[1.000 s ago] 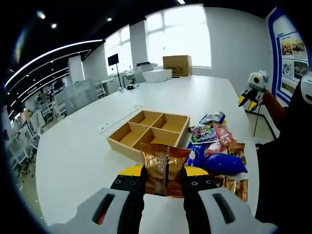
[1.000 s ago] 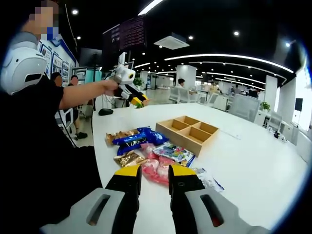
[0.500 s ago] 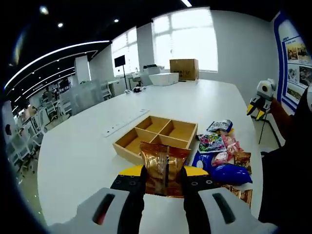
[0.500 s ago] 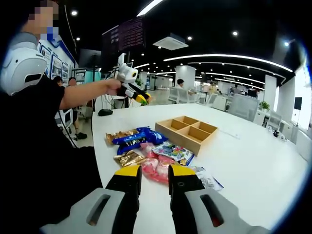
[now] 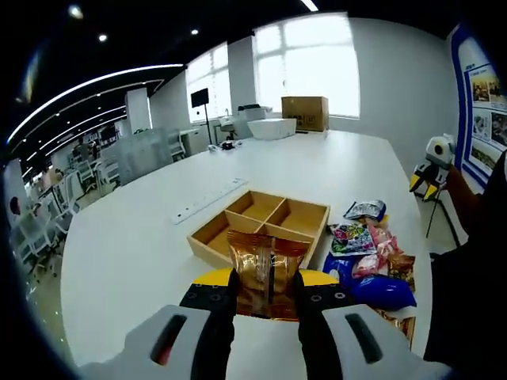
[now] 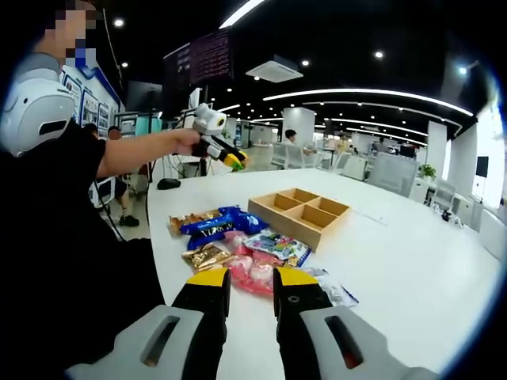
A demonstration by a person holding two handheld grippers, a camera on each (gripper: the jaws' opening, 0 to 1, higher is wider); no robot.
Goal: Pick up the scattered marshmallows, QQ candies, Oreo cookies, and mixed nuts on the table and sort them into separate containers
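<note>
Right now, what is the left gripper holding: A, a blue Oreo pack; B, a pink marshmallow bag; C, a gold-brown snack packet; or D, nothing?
C: in the left gripper view the left gripper is clamped on a gold-brown snack packet, held above the table in front of the wooden tray.

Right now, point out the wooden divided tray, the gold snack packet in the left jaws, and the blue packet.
wooden divided tray (image 5: 207,237), left gripper view, on its near left wall.
gold snack packet (image 5: 265,273), left gripper view, middle of the wrapper.
blue packet (image 6: 212,225), right gripper view, middle of the wrapper.
</note>
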